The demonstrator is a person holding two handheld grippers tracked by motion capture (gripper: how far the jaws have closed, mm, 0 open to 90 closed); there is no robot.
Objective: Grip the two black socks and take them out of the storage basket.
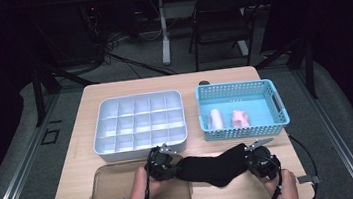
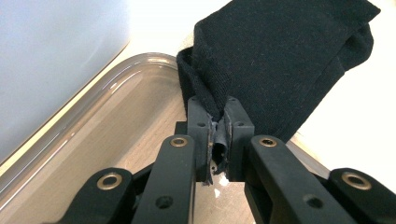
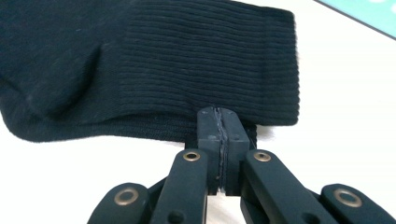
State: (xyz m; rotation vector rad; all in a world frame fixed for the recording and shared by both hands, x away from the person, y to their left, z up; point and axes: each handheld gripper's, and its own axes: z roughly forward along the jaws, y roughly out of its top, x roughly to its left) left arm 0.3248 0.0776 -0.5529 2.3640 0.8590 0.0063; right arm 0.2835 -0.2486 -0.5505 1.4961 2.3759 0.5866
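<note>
- Left tongs are clamped on one end of the black sock; the left gripper view shows a pinch of the fabric gathered between the closed pads.
- Right tongs are clamped on the sock's ribbed cuff; the right gripper view shows the pads pressed together with the cuff edge between them.
- Black sock spans the gap between the two tongs, near the front edge of the table, right of its middle. Its bent middle part sags toward the front edge.
- Whether the sock's middle rests on the table or hangs just above it cannot be told.
- Clear shallow tray lies at the front edge, left of centre; the left tongs sit over its right rim.
- White divided box stands behind the tray, toward the rear-left part of the table; its compartments show no contents.
- Blue perforated basket stands toward the rear-right corner, just behind the sock.
- Two pale pink rolled items lie side by side on the basket floor, slightly apart.
- Both hands, left and right, come in from the front edge behind their tongs.
</note>
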